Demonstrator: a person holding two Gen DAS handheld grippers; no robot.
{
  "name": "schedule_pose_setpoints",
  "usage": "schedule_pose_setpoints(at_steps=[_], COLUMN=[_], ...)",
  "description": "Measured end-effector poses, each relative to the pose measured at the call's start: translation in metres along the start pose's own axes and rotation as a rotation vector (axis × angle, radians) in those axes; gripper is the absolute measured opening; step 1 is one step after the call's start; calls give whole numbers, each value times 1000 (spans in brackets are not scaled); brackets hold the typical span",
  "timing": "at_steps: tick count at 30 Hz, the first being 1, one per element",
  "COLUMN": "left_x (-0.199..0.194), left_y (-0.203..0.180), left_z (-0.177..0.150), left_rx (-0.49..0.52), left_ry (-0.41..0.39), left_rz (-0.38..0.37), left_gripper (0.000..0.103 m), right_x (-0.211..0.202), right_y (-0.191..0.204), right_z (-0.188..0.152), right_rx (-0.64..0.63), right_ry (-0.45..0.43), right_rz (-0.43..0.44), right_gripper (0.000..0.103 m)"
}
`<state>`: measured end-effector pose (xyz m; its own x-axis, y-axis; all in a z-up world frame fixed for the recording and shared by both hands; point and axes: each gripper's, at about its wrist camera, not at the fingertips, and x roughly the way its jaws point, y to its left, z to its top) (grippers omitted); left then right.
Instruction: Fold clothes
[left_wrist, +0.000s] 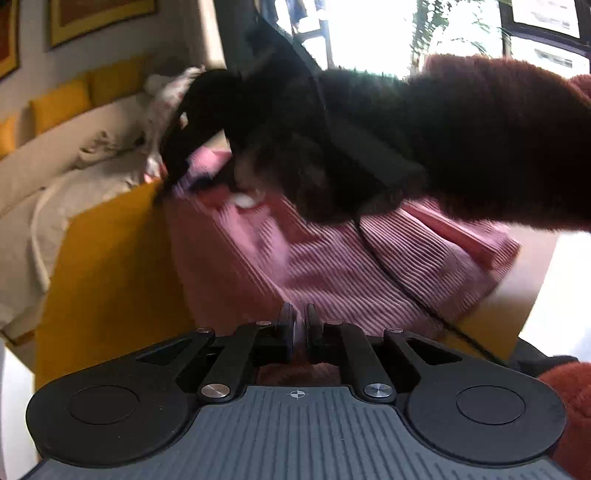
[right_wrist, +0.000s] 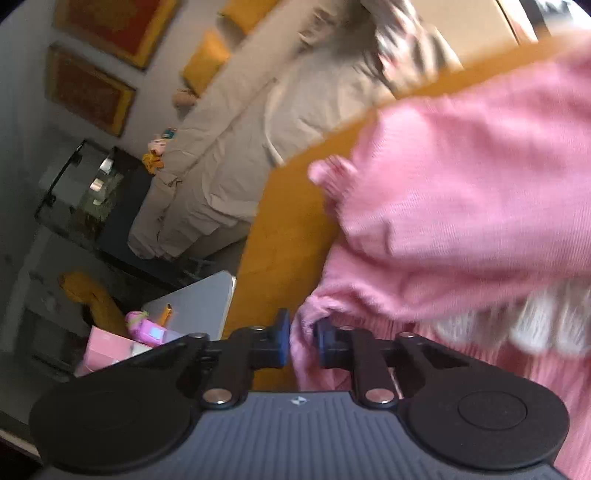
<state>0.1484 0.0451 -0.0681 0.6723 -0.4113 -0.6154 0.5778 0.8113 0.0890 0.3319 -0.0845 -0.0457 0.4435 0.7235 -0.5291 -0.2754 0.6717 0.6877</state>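
- My left gripper (left_wrist: 300, 328) has its jaws pinching the near edge of the pink garment (left_wrist: 332, 280).
- My right gripper (right_wrist: 302, 341) has its jaws clamped on a pink fold.
- The garment lies on the yellow surface (left_wrist: 110, 277), beside the beige sofa (right_wrist: 221, 155).

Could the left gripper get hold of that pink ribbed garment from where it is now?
Probably yes: the left gripper already looks shut on the pink garment, with cloth between its fingers and nothing in the way.
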Motion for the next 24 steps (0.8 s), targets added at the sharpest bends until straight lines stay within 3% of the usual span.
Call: schedule_pose_setpoints(at_steps=[3,8,11,13,16,18,20,22,24], left_x=[1,3,1,3,5,5,2,-8,-21], left_y=[2,22,41,55,63,66,67,68,71], left_z=[-2,0,-3,-6,-8,-10,-9,-5,2], left_rx=[-17,-147,-256,-327,-409,-445,-458,-441,-417], left_ry=[6,36,57,66,75,79,80,66,28], left_rz=[-26,-125,-209,-260,-329,-365,-392,-431,-456], left_gripper=[7,7,7,8,8,15,24,49,66], right_x=[-15,-18,-32,-42,-58,-52,-38,-36,-51], right_y=[-2,-9,8,20,36,32,21,5,-3], right_z=[1,-15,-18,-20,-24,-31,-40,-46,-47], right_rx=[-93,-303,-392,-417,-446,-348,-280,-220,-183], right_ry=[-31,-1,-20,-27,-33,55,129,138,110], right_rz=[-68,-216,-268,-192,-65,41,21,12,34], right_gripper=[10,9,21,36,42,44,44,41,41])
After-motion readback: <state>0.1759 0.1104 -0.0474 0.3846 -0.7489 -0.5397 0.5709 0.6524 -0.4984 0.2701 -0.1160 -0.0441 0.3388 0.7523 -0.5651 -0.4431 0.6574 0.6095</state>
